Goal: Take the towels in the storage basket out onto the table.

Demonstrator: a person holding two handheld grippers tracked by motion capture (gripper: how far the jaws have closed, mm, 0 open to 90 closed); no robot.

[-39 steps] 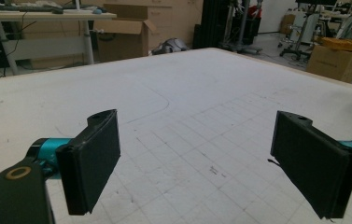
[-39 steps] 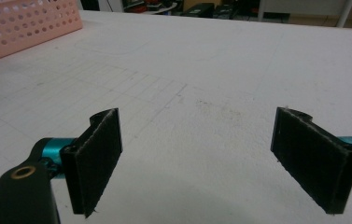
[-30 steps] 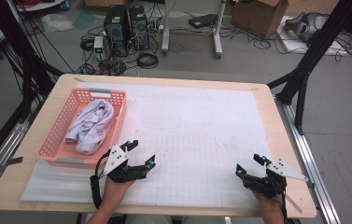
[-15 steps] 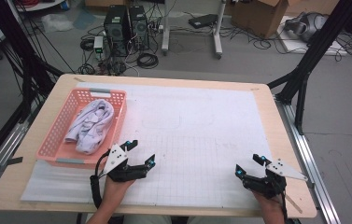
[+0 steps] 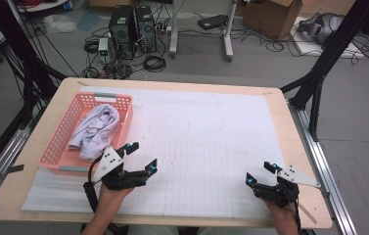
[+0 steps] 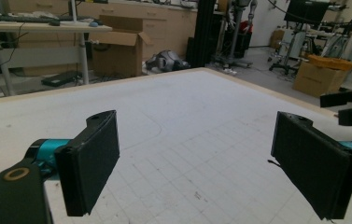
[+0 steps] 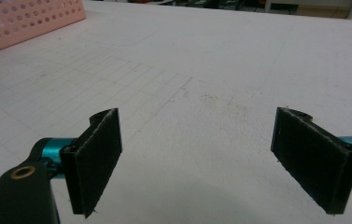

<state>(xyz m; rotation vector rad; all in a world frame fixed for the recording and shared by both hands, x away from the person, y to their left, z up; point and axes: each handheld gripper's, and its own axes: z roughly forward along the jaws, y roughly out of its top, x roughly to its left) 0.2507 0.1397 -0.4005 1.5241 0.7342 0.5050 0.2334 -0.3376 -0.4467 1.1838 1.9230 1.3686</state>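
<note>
A pink plastic basket (image 5: 62, 139) stands on the left of the table with a crumpled pale lilac cloth (image 5: 95, 131) inside it. My left gripper (image 5: 141, 157) rests just right of the basket's near corner, open, nothing between its jaws. In the left gripper view my left gripper (image 6: 197, 163) looks across the white gridded mat (image 6: 178, 126). My right gripper (image 5: 259, 173) sits open near the front right of the table. The right gripper view has my right gripper (image 7: 197, 158) empty over the mat, with the basket (image 7: 19, 18) at the upper left.
The white gridded mat (image 5: 206, 132) covers most of the wooden table (image 5: 289, 122). Black frame legs (image 5: 319, 73), computer towers (image 5: 133, 27), cables and cardboard boxes (image 5: 270, 14) stand on the floor beyond the far edge. A metal rail (image 5: 329, 181) runs along the right side.
</note>
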